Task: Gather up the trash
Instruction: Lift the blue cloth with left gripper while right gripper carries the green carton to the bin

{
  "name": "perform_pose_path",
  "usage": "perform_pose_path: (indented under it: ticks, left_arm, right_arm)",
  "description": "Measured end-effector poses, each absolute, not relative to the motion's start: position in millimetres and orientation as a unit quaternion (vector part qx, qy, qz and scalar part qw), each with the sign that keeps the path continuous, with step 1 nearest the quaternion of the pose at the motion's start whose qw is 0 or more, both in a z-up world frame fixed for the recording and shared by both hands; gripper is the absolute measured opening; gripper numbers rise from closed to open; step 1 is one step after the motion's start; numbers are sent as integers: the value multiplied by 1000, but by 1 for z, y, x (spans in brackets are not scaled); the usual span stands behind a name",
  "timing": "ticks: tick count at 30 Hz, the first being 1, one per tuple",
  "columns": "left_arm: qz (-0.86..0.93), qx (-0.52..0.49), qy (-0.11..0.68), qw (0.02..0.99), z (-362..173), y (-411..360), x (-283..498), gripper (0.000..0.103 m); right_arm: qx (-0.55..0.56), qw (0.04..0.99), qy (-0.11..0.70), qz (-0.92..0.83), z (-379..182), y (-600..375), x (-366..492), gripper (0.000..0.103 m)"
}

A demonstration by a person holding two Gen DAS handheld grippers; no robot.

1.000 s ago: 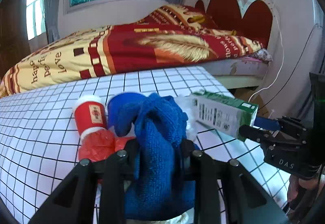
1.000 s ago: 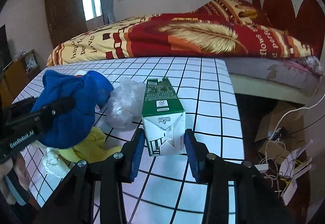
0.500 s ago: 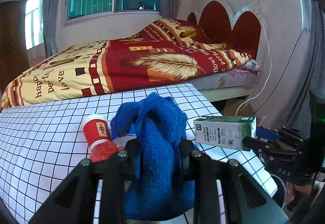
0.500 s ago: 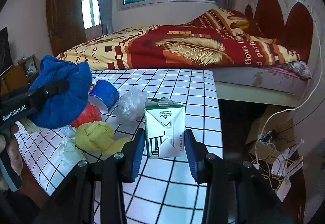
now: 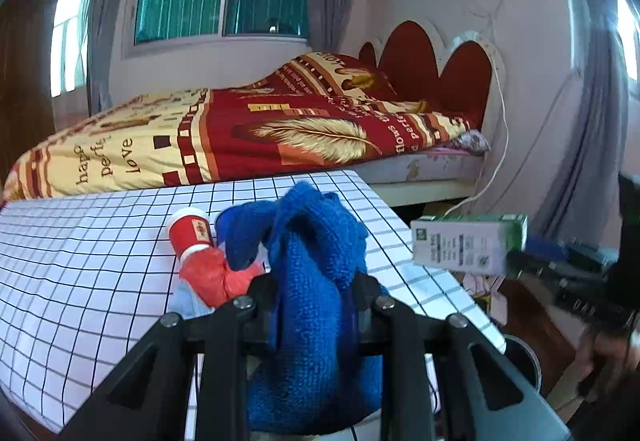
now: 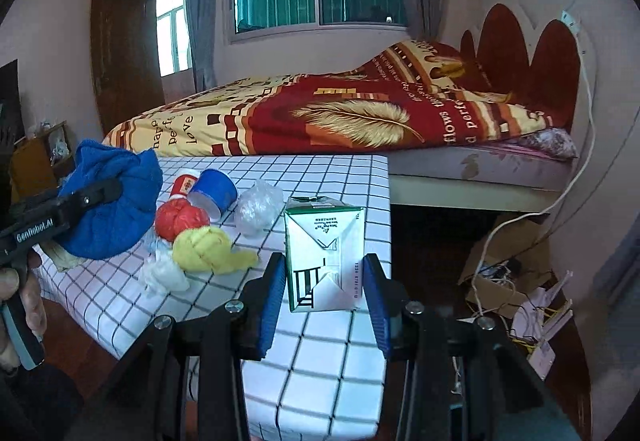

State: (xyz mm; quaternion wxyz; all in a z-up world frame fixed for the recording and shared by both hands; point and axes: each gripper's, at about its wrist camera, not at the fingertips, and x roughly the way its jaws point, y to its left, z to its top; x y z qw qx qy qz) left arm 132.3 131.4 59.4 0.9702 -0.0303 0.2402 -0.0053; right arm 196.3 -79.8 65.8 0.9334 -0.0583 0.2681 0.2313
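Two tongs hang above the counter (image 6: 332, 353). The left tongs (image 5: 316, 301) pinch a blue cloth (image 5: 316, 281). The right tongs (image 6: 325, 281) pinch a carton (image 6: 324, 253).

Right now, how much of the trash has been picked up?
Nothing visibly binned yet. In hand: the left hand-held gripper clamps a blue cloth; the right hand-held gripper holds a milk carton. Left on the table: red cup, blue cup, red, yellow and clear wads.
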Motion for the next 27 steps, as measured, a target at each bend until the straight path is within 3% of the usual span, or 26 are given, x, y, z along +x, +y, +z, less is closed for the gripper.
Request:
perform_pose_path:
  ticks: [8,17,27]
  left_arm:
    - [-10,58,215,975,35,56,97,26]
    - [-60,56,214,973,20,-3,82,26]
    - [-131,16,265,955,-6,-48,98,26]
  right_arm:
    - [-63,939,271,202,59,-122,159,41]
    - [-61,943,291,150,38,-179,124,41]
    - [-37,941,327,78,5,-244,111,41]
